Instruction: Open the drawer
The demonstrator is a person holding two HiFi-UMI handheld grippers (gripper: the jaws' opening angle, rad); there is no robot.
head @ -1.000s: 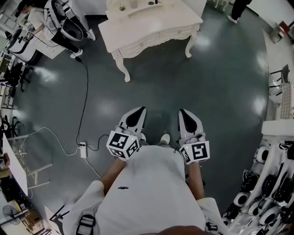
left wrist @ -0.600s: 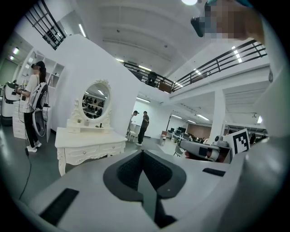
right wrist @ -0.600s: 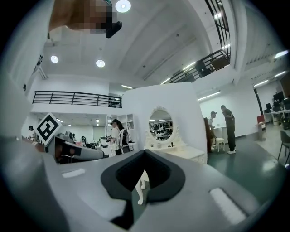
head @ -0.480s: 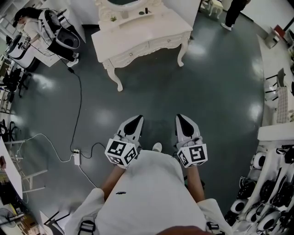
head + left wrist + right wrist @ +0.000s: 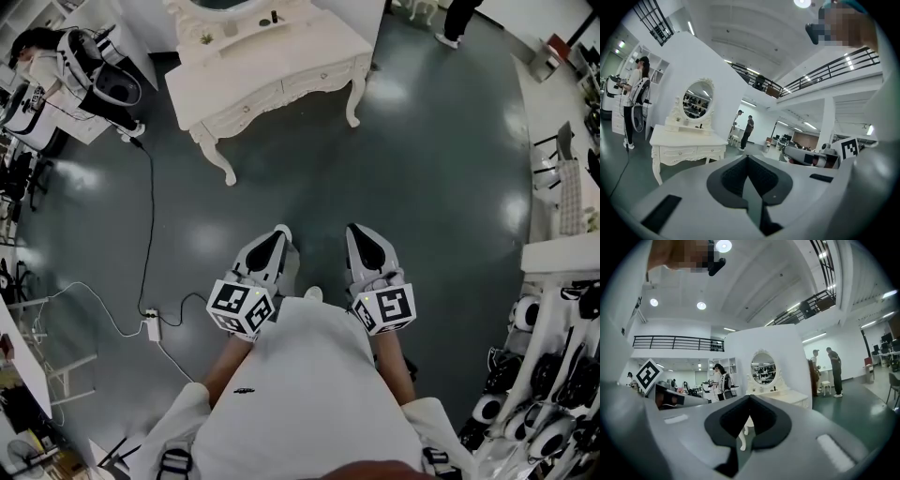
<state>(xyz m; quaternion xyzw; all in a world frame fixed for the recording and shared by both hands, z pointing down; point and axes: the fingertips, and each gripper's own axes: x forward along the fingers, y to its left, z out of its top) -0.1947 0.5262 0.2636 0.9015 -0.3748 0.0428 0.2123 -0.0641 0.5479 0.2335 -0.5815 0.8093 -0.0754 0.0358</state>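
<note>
Distance explains my hold: the white knobbed drawers [image 5: 246, 98] sit shut in the ornate white dressing table [image 5: 272, 52], far off to the left, so my grey left gripper [image 5: 277, 234] and right gripper [image 5: 359, 234] point ahead, both clenched on nothing.

Glossy dark grey floor [image 5: 441, 187]. White power strip [image 5: 150, 328] at 9 o'clock, black cable [image 5: 152, 216] running up toward 11. Person [image 5: 23, 70] beside white equipment at 10 o'clock. White rounded machines [image 5: 544, 394] racked at 4 o'clock. Two people [image 5: 749, 131] standing far off.
</note>
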